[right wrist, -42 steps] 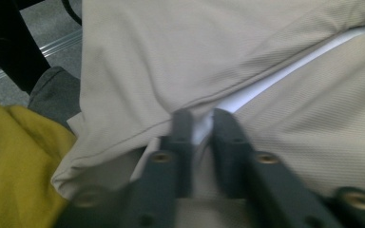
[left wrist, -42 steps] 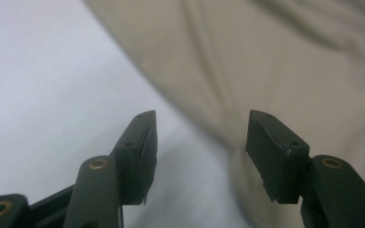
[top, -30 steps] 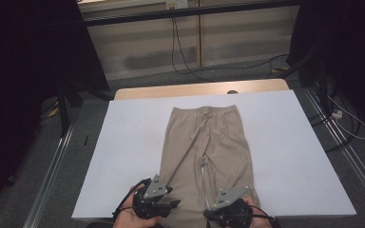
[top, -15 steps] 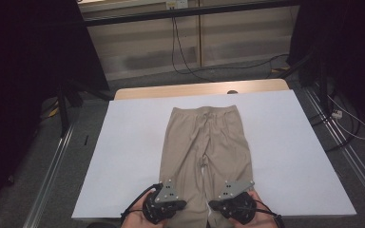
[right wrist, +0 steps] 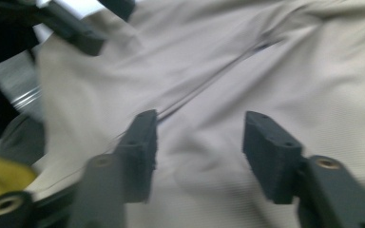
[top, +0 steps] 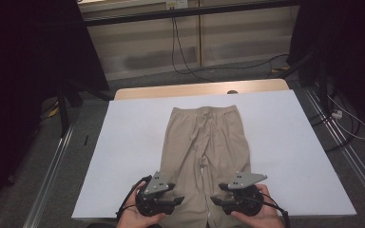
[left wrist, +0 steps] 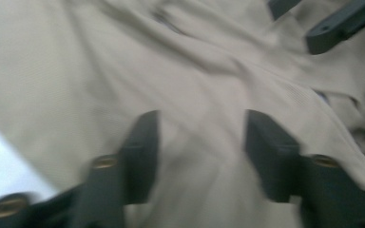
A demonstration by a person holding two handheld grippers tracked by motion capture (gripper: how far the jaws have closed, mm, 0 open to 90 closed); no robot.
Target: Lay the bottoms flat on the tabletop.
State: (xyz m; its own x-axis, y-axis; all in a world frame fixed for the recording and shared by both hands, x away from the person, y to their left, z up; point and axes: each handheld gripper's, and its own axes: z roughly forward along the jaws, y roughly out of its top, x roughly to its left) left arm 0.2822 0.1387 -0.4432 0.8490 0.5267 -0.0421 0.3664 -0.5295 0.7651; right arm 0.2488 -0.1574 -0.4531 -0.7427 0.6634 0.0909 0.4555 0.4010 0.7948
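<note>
**Both tools open over the lower legs of the beige trousers**

A pair of beige trousers [top: 203,152] lies flat on the white sheet [top: 285,142] that covers the bench [top: 199,89], in the middle of the high view. The waistband sits toward the top of the frame and the two legs run down to the bottom edge.

At the lower left of the high view, the left tool [top: 175,199] is held in a hand [top: 135,217] and points toward the centre of the frame, over the left trouser leg. In the left gripper view its jaws stand apart, with beige cloth showing between and beneath them [left wrist: 199,142]. Whether the jaws touch the cloth cannot be told, as that view is blurred.

At the lower right of the high view, the right tool [top: 218,199] is held in the other hand [top: 259,216] and points back toward the centre, over the right trouser leg. In the right gripper view its jaws are likewise spread [right wrist: 199,142], above the fabric, with the dark line between the two legs running diagonally from upper right to lower left.

The two tools face each other, near but apart, with the gap between the legs lying between them.
</note>
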